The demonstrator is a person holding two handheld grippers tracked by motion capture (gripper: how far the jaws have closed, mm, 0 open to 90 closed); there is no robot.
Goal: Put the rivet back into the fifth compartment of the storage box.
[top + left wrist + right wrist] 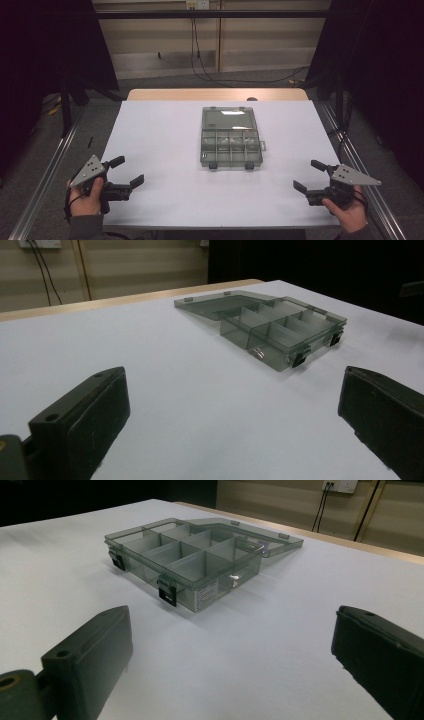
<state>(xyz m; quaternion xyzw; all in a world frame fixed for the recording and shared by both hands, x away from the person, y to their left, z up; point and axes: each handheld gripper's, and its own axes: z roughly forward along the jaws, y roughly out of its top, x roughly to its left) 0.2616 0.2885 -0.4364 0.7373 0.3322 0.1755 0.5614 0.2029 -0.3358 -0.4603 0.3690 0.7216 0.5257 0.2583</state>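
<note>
Both claws gape, flanking an open organizer box.

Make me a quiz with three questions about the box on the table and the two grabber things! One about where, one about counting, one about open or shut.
1. Where is the organiser box on the table?
A. near the middle
B. at the left edge
C. in the person's hand

2. How many black latches are on the box's front?
A. none
B. two
C. five

3. How is the box's lid?
A. shut tight
B. taken away
C. open, folded back flat

Answers: 1 A, as it sits between the left gripper and the right gripper, touched by neither. 2 B, as the right gripper view shows two on the front wall. 3 C, as the compartments lie uncovered with the lid lying behind them.
</note>
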